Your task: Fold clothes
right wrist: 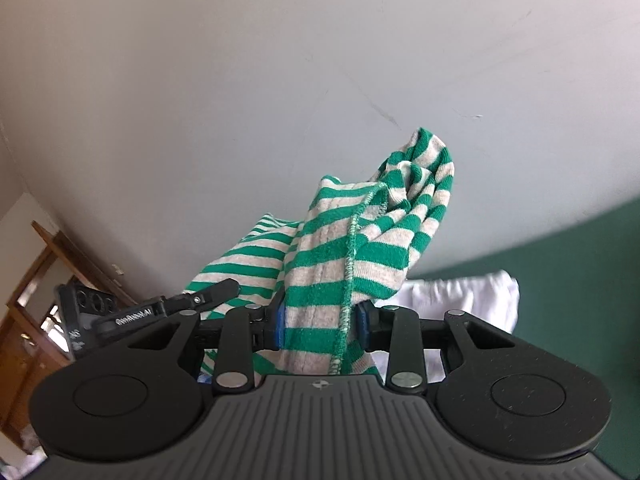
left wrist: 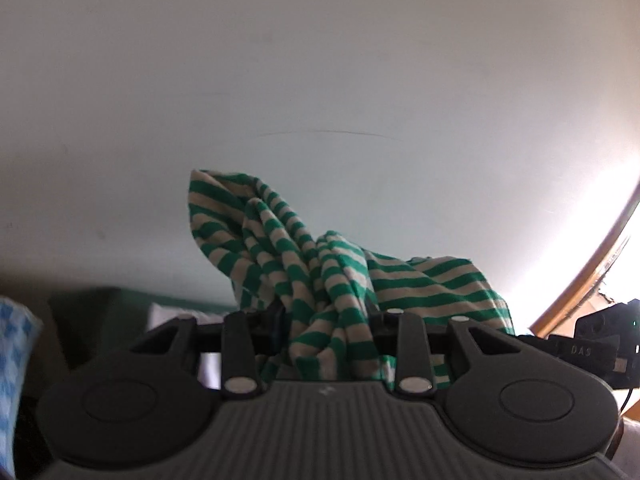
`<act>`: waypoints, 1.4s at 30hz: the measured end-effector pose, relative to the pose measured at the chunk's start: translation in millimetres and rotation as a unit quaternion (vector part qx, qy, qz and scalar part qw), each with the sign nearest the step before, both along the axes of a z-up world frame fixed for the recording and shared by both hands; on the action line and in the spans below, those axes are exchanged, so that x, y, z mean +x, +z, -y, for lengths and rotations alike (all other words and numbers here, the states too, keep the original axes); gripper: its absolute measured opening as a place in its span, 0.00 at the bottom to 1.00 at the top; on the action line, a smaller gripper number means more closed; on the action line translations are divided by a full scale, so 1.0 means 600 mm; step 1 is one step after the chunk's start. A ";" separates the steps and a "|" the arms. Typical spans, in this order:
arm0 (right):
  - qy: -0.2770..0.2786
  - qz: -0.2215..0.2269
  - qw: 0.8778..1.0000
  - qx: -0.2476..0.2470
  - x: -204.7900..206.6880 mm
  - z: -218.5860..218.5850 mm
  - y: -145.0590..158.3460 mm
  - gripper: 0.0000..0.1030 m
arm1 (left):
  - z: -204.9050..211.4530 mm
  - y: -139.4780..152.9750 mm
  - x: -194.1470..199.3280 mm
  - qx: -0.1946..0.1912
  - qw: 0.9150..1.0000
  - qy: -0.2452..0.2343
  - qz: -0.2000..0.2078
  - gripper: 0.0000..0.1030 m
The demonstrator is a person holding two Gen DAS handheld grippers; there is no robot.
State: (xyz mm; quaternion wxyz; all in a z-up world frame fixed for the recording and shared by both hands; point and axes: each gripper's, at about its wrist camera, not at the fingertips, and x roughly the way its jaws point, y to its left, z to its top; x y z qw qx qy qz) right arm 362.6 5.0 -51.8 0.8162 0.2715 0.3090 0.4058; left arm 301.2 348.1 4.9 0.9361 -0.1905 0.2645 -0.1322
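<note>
A green-and-beige striped garment (left wrist: 304, 264) is held up in the air against a pale wall. In the left wrist view my left gripper (left wrist: 326, 320) is shut on a bunched fold of it, and the cloth drapes over and hides the fingertips. In the right wrist view my right gripper (right wrist: 320, 322) is shut on another part of the striped garment (right wrist: 360, 232), a hemmed edge with green stitching pinched between the blue pads (right wrist: 279, 322). The cloth rises above both grippers in loose folds. The other gripper (right wrist: 132, 314) shows at the left of the right wrist view.
A green surface (right wrist: 580, 272) lies below with white cloth (right wrist: 472, 296) on it. A blue-and-white checked cloth (left wrist: 16, 356) sits at the far left. A wooden door frame (right wrist: 48, 276) stands to one side, and bright window light (left wrist: 592, 184) glares at the right.
</note>
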 end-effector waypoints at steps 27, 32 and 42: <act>-0.093 0.137 0.969 -0.181 0.034 -0.089 -0.098 0.38 | 0.015 -0.105 0.005 0.096 0.991 -0.004 0.092 0.48; -0.096 0.152 0.950 -0.255 0.088 -0.141 -0.129 0.37 | 0.036 -0.176 0.058 0.136 0.990 0.018 0.025 0.45; -0.100 0.124 0.953 -0.257 0.088 -0.137 -0.145 0.35 | 0.039 -0.187 0.061 0.185 0.983 0.004 0.019 0.47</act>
